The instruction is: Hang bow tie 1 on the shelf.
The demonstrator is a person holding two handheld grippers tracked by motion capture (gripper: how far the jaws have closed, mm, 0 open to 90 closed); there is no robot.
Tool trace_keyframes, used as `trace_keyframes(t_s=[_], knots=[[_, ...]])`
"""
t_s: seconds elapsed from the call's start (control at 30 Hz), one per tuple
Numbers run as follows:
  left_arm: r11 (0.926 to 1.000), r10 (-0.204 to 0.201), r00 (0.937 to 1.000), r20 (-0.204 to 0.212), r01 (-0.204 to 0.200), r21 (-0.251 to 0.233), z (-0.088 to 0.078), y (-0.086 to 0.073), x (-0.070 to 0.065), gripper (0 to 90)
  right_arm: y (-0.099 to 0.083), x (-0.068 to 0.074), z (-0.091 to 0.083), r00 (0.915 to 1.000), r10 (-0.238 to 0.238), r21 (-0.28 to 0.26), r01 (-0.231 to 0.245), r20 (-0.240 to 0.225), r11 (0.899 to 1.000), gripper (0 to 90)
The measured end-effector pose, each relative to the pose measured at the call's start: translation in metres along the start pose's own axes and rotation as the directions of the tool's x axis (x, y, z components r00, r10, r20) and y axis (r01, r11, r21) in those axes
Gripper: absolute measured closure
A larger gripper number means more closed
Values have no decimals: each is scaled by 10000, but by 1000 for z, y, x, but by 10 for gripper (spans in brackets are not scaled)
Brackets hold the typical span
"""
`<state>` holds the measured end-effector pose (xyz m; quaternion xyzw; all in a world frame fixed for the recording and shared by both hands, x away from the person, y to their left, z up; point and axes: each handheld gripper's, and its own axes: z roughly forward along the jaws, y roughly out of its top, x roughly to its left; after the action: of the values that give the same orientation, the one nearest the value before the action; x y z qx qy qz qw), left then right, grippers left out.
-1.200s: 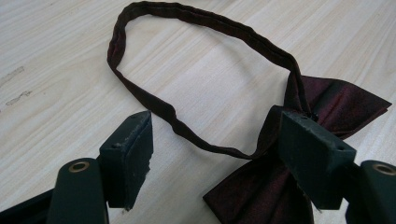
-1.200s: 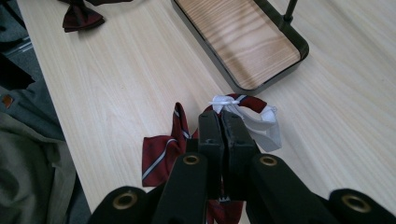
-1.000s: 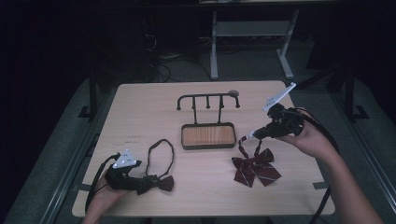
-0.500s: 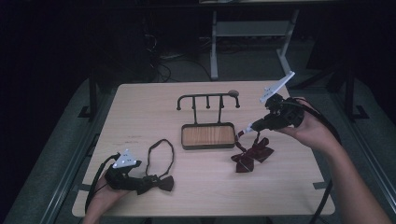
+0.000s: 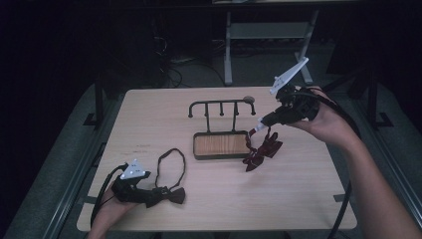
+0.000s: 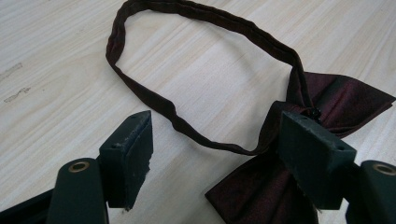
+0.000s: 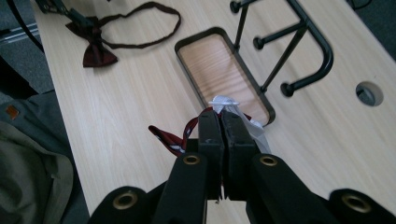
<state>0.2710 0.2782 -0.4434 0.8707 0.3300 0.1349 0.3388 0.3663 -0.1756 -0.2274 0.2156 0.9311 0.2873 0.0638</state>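
Our right gripper (image 5: 260,126) is clamped tight on the white strap of the striped bow tie (image 5: 263,152), dangling beside the rack (image 5: 220,144). Our left gripper (image 6: 219,158) gapes wide over the plain bow tie (image 6: 299,154) on the table (image 5: 298,199).

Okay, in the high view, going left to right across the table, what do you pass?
Left gripper → dark bow tie with its strap loop → black rack with the wooden tray base → striped red bow tie hanging from the right gripper → right gripper
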Motion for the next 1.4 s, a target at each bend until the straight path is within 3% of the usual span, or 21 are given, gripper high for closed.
trace_keyframes(t_s=[0.53, 0.9, 1.23, 1.3, 1.4], knots=[[10000, -37, 10000, 82, 36, 86, 1, -1, 2, 274, 34, -4, -19, 9989, -386, -304, 393, 252, 9988, 877], [9998, -1, 9999, 160, -2, 187, 3, -1, 1, 274, 40, -31, -19, 9989, 222, -177, -215, 406, 9996, 876], [9998, 51, 9999, 165, -54, 203, 3, -1, 1, 274, 24, -61, 4, 9911, 1238, 376, -1256, 486, 9914, 875], [9999, 11, 9999, 161, -14, 171, 3, -1, 1, 274, 23, -63, 6, 9909, 1255, 391, -1275, 495, 9911, 876], [9999, 16, 9999, 161, -19, 172, 3, -1, 1, 274, 14, -72, 15, 9851, 1639, 603, -1670, 528, 9841, 875]])
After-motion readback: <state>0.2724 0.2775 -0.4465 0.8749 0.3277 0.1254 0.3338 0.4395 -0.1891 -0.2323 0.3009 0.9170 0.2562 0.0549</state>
